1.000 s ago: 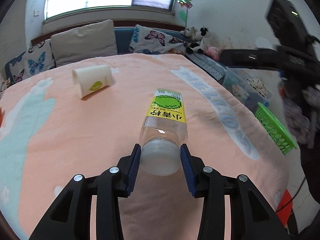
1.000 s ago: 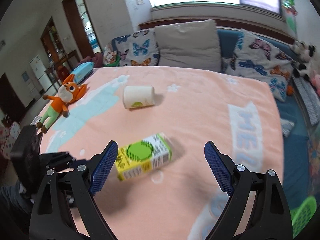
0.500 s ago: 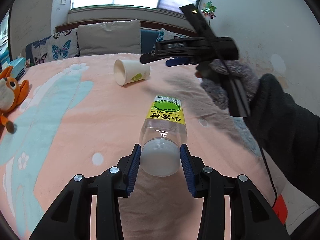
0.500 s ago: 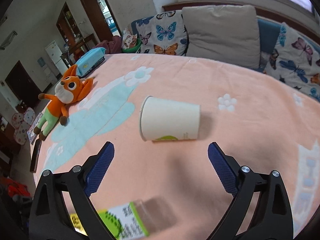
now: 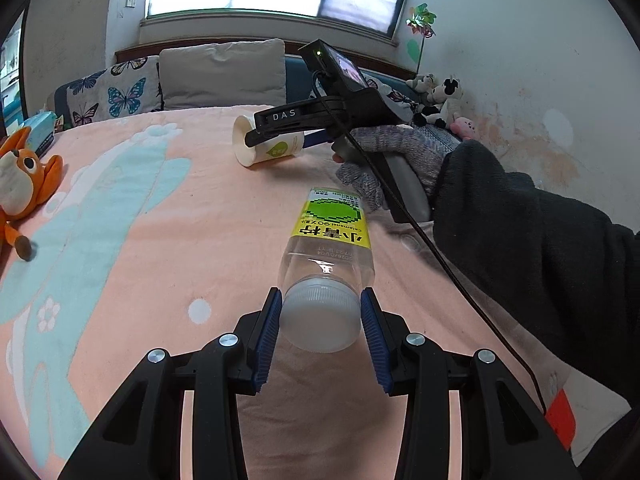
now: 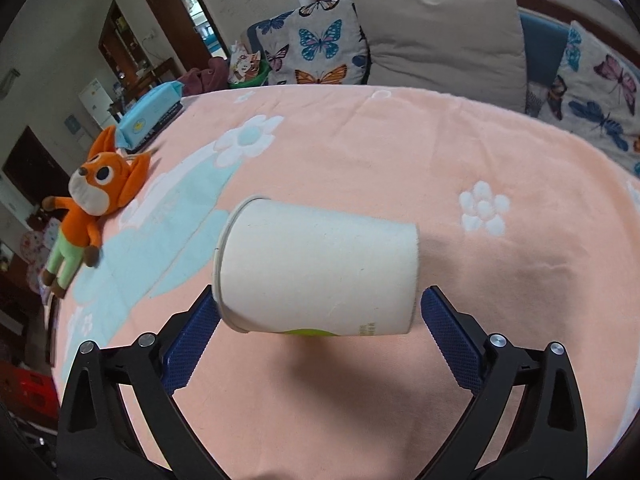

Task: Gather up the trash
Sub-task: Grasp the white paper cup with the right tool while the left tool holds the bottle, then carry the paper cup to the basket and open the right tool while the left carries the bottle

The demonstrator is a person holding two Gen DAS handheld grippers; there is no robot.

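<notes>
A clear plastic bottle (image 5: 330,240) with a yellow-green label hangs over the pink blanket (image 5: 140,240), and my left gripper (image 5: 320,328) is shut on its white cap. Further back a white paper cup (image 5: 276,148) lies on its side on the blanket, its mouth to the left. In the right wrist view the cup (image 6: 320,268) fills the space between the blue pads of my right gripper (image 6: 316,336). That gripper is open and straddles the cup. The left pad sits at the rim, and a gap shows by the right pad at the cup's base.
An orange fox plush (image 6: 92,208) and a blue tissue pack (image 6: 152,114) lie at the bed's left side. Pillows (image 6: 440,36) line the headboard, and small stuffed animals (image 5: 440,96) sit at the right. A gloved hand (image 5: 400,152) and a dark sleeve (image 5: 540,240) cross the bed's right side.
My right gripper went from over the bottle to the paper cup and sank until its open fingers straddle it. The left gripper keeps the bottle and has swung a little leftward.
</notes>
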